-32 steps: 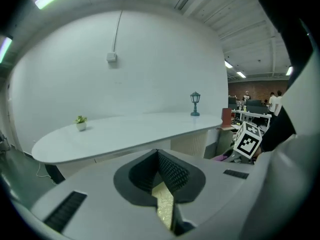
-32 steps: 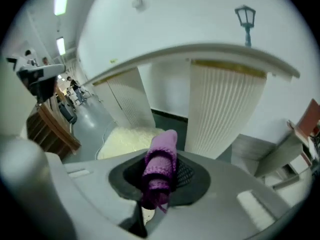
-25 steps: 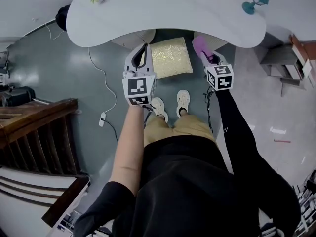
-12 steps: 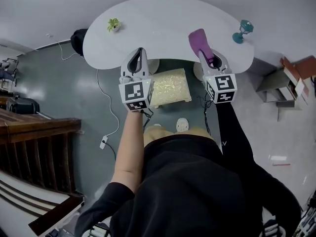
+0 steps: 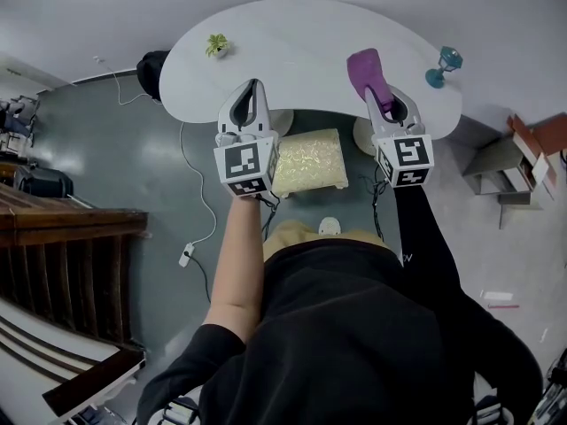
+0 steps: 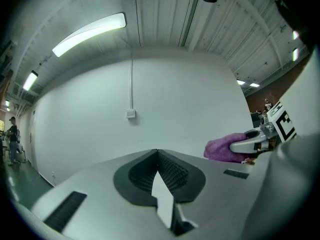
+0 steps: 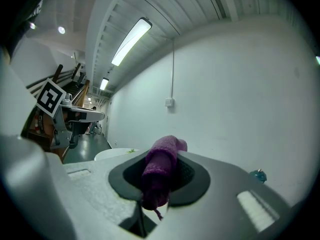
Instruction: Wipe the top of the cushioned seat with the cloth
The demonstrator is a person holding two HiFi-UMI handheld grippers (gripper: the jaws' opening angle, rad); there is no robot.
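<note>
The right gripper (image 5: pixel 383 103) pinches a purple cloth (image 5: pixel 363 67), which sticks up past its jaws. The left gripper (image 5: pixel 250 96) has its jaws pressed together on nothing. Both are held up at table height. The cushioned seat (image 5: pixel 307 160) sits well below and between them on the grey floor (image 5: pixel 133 166), its long side running left to right, close under the edge of the white table (image 5: pixel 292 51). I judge the cloth must come down and leftward to reach the seat top. A small plant (image 5: pixel 216 44) and a teal goblet (image 5: pixel 444 63) stand on the table.
</note>
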